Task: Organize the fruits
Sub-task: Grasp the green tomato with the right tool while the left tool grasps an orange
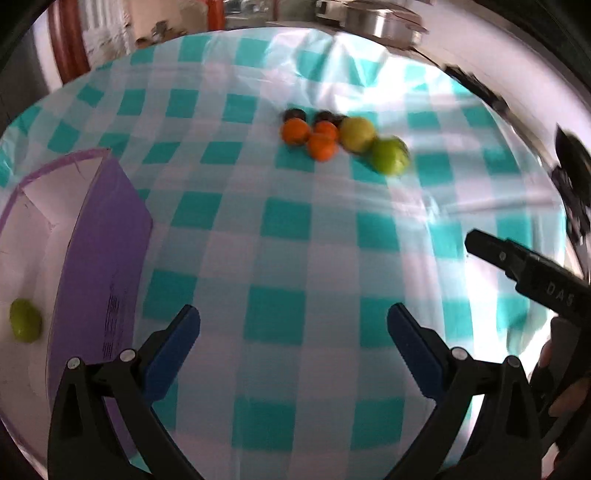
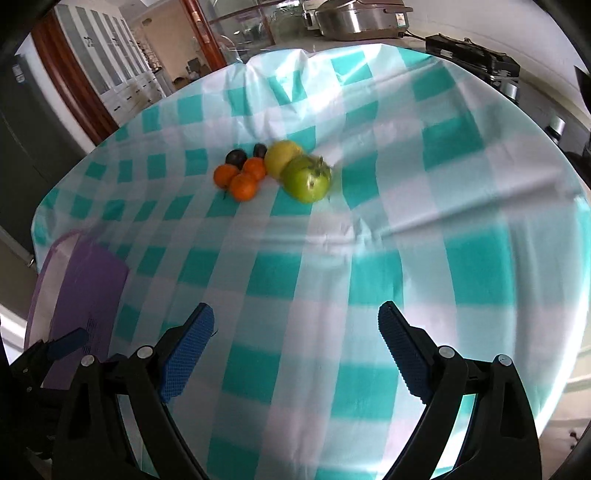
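A cluster of fruit lies mid-table on the teal checked cloth (image 1: 280, 229): three oranges (image 1: 322, 147), a yellow-green apple (image 1: 356, 133), a green apple (image 1: 390, 156) and dark plums (image 1: 294, 114). The same cluster shows in the right wrist view, with the green apple (image 2: 307, 179), oranges (image 2: 243, 186) and plums (image 2: 236, 157). A purple box (image 1: 99, 236) stands at the left with one green fruit (image 1: 25, 320) inside. My left gripper (image 1: 293, 350) is open and empty, right of the box. My right gripper (image 2: 296, 350) is open and empty, short of the fruit.
The purple box (image 2: 88, 288) also shows at the left in the right wrist view. The right gripper's body (image 1: 532, 273) shows at the right edge of the left wrist view. Metal cookware (image 2: 362, 18) and black appliances (image 2: 476, 59) stand beyond the table's far edge.
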